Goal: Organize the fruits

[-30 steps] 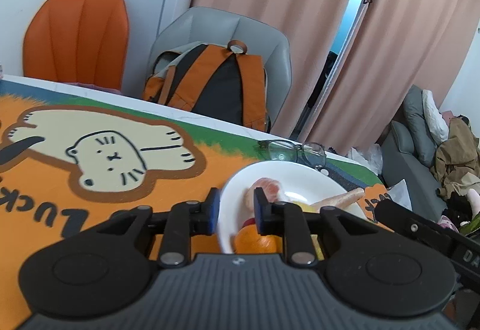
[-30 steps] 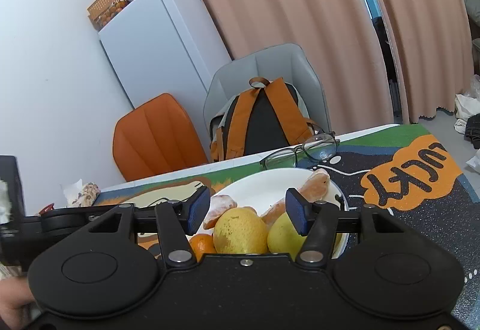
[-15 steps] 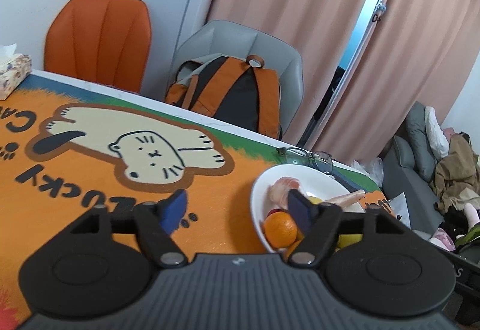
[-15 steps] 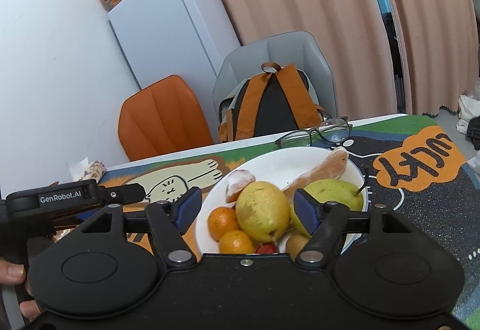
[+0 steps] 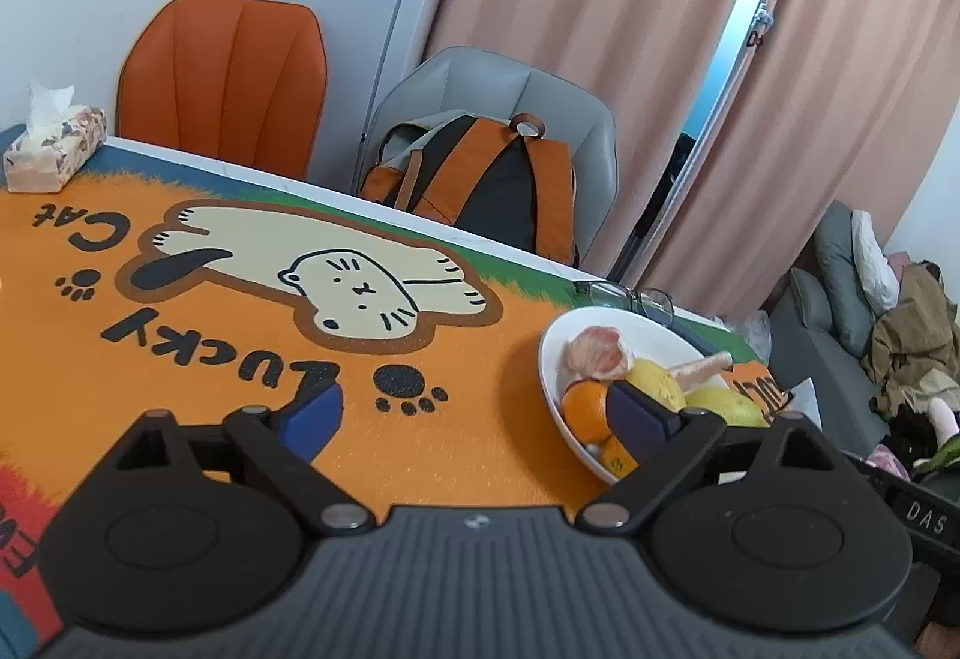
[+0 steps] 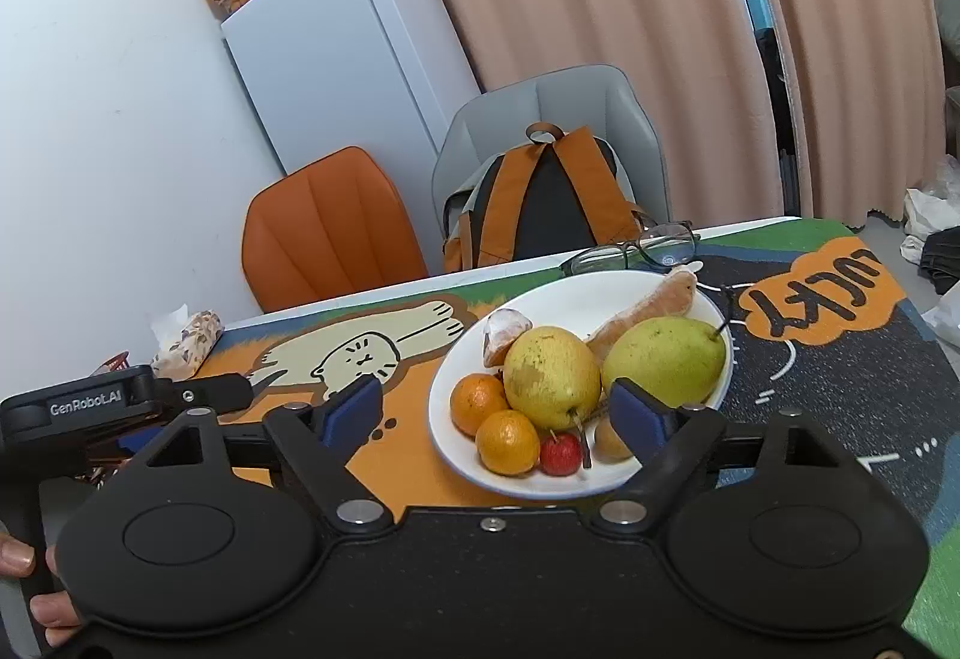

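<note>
Holding two oranges [image 6: 478, 402], two pears [image 6: 551, 376]: plate [image 6: 600, 293].

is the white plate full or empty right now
Full. The white plate holds two pears, two oranges, a small red fruit and more; only its far side shows bare.

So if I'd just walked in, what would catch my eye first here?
Probably the white plate piled with fruit, near the table's far edge: two big pears, oranges and a small red fruit. Next, the bright orange tablecloth beneath it, printed with a sprawled cartoon cat. Behind the table, an orange-and-black backpack sits on a grey chair.
</note>
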{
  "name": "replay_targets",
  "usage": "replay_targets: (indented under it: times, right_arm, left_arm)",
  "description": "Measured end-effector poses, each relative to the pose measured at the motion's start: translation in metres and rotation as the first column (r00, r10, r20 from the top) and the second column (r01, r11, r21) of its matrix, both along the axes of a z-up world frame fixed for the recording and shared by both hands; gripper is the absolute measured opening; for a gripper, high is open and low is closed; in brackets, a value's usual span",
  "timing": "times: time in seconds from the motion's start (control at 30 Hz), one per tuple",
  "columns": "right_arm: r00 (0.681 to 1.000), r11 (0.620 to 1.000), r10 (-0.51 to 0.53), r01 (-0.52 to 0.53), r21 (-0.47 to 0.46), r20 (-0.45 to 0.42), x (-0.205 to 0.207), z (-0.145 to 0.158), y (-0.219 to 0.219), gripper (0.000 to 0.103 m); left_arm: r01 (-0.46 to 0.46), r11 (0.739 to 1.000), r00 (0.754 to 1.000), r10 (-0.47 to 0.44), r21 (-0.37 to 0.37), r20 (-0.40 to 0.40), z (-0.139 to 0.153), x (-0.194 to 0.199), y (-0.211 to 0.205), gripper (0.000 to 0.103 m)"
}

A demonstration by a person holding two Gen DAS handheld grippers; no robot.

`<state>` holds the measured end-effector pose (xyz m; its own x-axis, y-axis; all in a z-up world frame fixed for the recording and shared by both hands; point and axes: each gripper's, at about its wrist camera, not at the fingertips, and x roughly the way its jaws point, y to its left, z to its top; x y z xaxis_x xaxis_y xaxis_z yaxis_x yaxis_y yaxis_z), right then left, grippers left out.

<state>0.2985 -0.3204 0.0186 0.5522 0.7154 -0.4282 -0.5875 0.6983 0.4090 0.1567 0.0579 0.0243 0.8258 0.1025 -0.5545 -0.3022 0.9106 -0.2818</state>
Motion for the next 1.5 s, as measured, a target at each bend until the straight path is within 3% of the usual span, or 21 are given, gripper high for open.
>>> replay_targets:
  times: [0.53, 0.9, 1.5]
  right_arm:
    - [0.997, 0.998, 0.053, -0.051, -0.041, 0.062, -0.048, 0.027, -0.015, 0.103]
    - [0.993, 0.993, 0.091, -0.085, -0.083, 0.074, -0.084, 0.039, -0.019, 0.103]
    - [0.993, 0.986, 0.100, -0.090, -0.144, 0.069, -0.124, 0.059, -0.037, 0.103]
  left_arm:
    - [0.019, 0.998, 0.999, -0.016, 0.066, -0.041, 0.006, -0.057, -0.016, 0.096]
    - [0.031, 0.994, 0.998, -0.025, 0.109, -0.051, 0.017, -0.098, -0.009, 0.103]
    - [0.062, 0.991, 0.997, -0.055, 0.117, -0.055, 0.030, -0.134, -0.005, 0.103]
